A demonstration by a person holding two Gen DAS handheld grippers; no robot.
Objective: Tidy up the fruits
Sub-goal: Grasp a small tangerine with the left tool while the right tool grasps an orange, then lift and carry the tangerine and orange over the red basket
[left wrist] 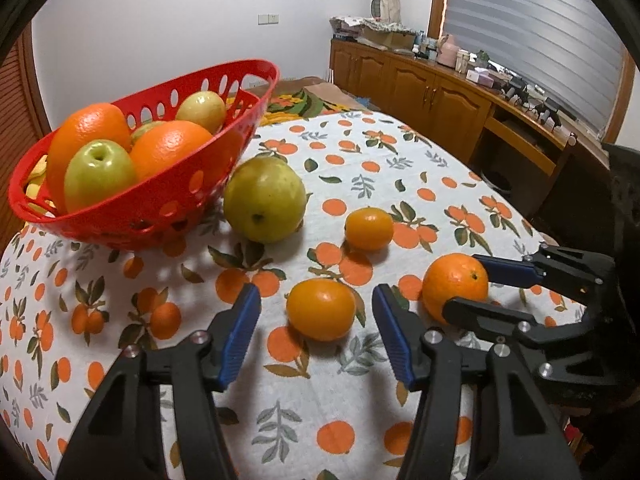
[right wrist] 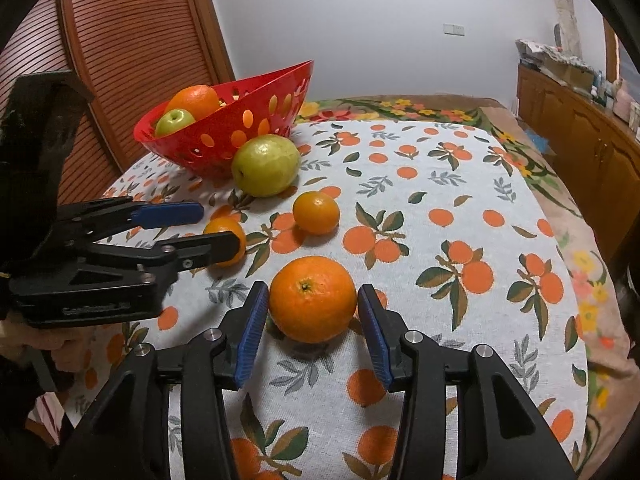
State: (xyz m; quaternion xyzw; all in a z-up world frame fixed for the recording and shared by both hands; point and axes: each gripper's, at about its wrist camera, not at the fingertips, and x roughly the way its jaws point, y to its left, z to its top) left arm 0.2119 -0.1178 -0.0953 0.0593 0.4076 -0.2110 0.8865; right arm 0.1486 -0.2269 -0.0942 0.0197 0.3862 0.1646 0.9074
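Observation:
A red perforated basket [left wrist: 168, 208] [right wrist: 208, 148] holds oranges and green apples at the table's far left. A large green pear [left wrist: 264, 199] [right wrist: 266, 165] lies beside it. Three oranges lie on the cloth. My left gripper [left wrist: 316, 312] [right wrist: 208, 224] is open around the near small orange [left wrist: 321, 309] [right wrist: 240, 236], its pads apart from it. My right gripper [right wrist: 312, 312] [left wrist: 476, 280] is open around the big orange [right wrist: 313, 299] [left wrist: 456, 286], its pads close to its sides. The third orange [left wrist: 369, 228] [right wrist: 316, 213] lies further off.
The table [right wrist: 460, 184] wears a white cloth printed with oranges and leaves. A flowered blanket [right wrist: 560, 208] hangs at its far and right edges. Wooden cabinets [left wrist: 432, 92] with clutter stand along the right wall. A slatted wooden door [right wrist: 132, 48] is behind the basket.

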